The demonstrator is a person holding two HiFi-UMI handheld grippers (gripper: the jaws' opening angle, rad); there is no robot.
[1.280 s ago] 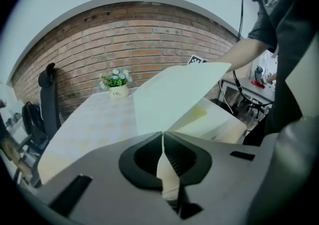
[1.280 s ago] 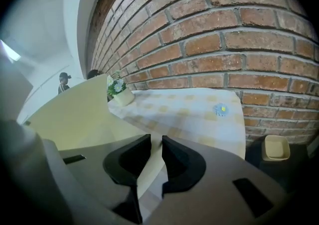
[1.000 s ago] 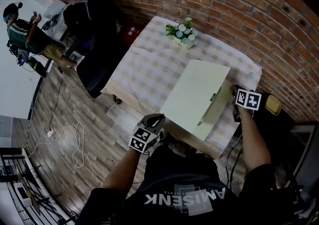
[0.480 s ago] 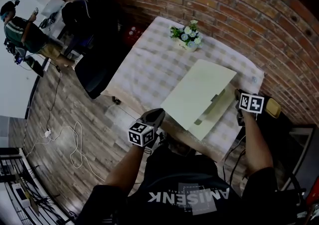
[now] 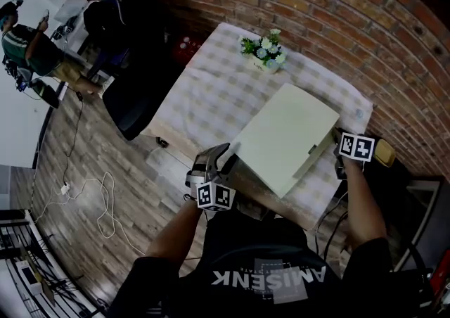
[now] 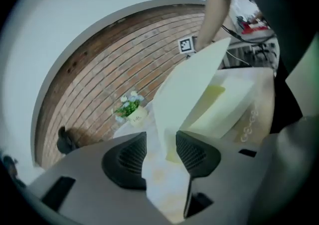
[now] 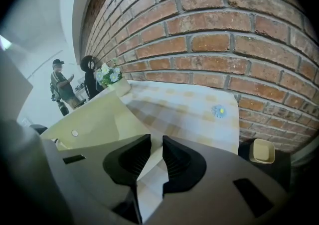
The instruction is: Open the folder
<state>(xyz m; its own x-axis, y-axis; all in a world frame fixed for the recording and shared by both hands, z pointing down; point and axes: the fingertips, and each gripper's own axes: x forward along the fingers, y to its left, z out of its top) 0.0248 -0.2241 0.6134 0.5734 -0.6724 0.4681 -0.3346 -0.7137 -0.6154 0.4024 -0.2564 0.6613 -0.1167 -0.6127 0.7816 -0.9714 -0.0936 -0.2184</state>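
A pale cream folder (image 5: 288,137) lies on the checked tablecloth (image 5: 211,91). Its cover (image 6: 189,89) stands slightly raised off the lower leaf. My left gripper (image 5: 223,155) is at the folder's near left corner. Its jaws have just been opening, and the cover's corner sits loosely between the pads (image 6: 162,152). My right gripper (image 5: 336,142) is at the folder's right edge. Its jaws stand close together on that cream edge (image 7: 156,157), with the folder (image 7: 94,119) stretching off to the left.
A small pot of flowers (image 5: 261,49) stands at the table's far end by the brick wall. A black chair (image 5: 133,98) is left of the table, and cables (image 5: 84,197) trail on the wooden floor. A person (image 5: 31,49) stands far left. A yellow dish (image 5: 385,151) lies right of the table.
The left gripper has rolled over, shifted slightly right at the folder's corner and opened its jaws. The raised cover has sunk much lower. The right gripper has stayed put.
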